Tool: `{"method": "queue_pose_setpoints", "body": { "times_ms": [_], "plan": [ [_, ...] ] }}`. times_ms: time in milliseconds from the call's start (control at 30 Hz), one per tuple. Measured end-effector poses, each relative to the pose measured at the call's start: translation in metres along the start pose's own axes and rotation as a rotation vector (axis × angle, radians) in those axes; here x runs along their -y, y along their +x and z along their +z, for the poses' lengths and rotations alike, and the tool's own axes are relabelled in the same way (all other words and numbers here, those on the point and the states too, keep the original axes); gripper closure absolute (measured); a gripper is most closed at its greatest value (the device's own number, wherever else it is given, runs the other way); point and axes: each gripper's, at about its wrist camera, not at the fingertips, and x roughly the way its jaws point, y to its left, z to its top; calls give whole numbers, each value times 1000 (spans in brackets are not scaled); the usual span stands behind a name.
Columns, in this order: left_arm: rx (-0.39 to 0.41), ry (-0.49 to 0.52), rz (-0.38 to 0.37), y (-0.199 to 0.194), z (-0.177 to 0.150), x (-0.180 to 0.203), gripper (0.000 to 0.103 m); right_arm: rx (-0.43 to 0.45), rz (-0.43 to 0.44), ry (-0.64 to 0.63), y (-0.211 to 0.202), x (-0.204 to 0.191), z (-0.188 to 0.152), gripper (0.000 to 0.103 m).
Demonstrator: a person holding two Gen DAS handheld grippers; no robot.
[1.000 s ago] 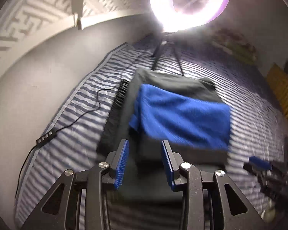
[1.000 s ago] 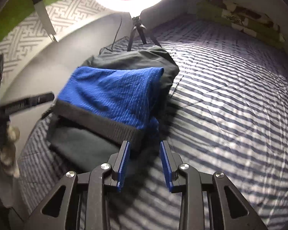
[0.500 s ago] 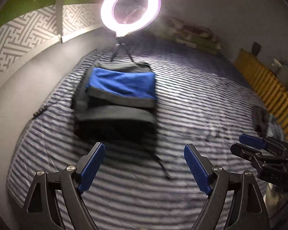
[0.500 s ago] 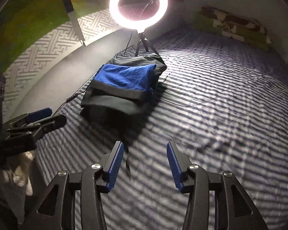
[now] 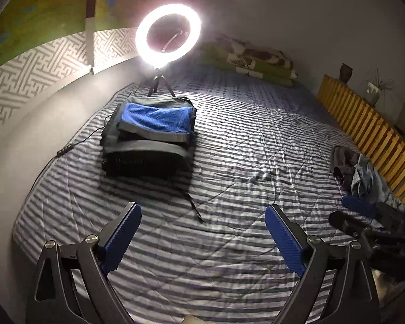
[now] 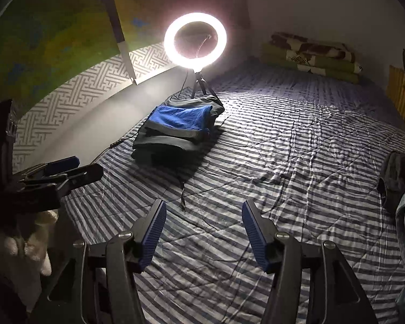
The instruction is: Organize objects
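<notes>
Clothes still to sort: a loose heap of garments [image 5: 356,170] lies at the bed's [image 5: 243,140] right edge, beside the yellow slatted rail [image 5: 364,118], well apart from the folded stack [image 5: 151,135] w/ the blue piece [image 5: 159,118] on top, which sits far left near the ring light [image 5: 168,33]. Right claw [image 6: 202,232] is the nearer one, I'd say: the heap shows at the right rim of its own view [image 6: 402,186], while in the left-wrist view that claw [image 5: 359,210] sits just below the heap. Left claw [image 5: 202,237] points at bare striped cover, stack ahead-left of it. Both claws released, nothing btwn the pads; both have just been opening, left spread very wide, right abt halfway. Heap has no clear long axis, crumpled, grey piece toward the far end and pale denim-ish cloth nearer. Next reach likely swings right, twd the rail; the stack looks done for now.
</notes>
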Motion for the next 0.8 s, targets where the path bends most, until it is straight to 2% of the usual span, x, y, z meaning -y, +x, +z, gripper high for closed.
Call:
{"method": "queue_pose_setpoints", "body": {
  "times_ms": [233, 300, 433, 800],
  "plan": [
    [37, -14, 35, -1, -25, 21, 3, -29, -26, 21, 11, 16, -34, 48],
    [25, 11, 48, 8, -28, 26, 3, -28, -55, 20, 15, 21, -40, 48],
    [1, 47, 67, 15, -32, 32, 3, -15, -41, 34, 16, 28, -44, 48],
    [-33, 22, 86, 21, -34, 21, 3, -42, -43, -14, 26, 15, -60, 48]
  ]
}}
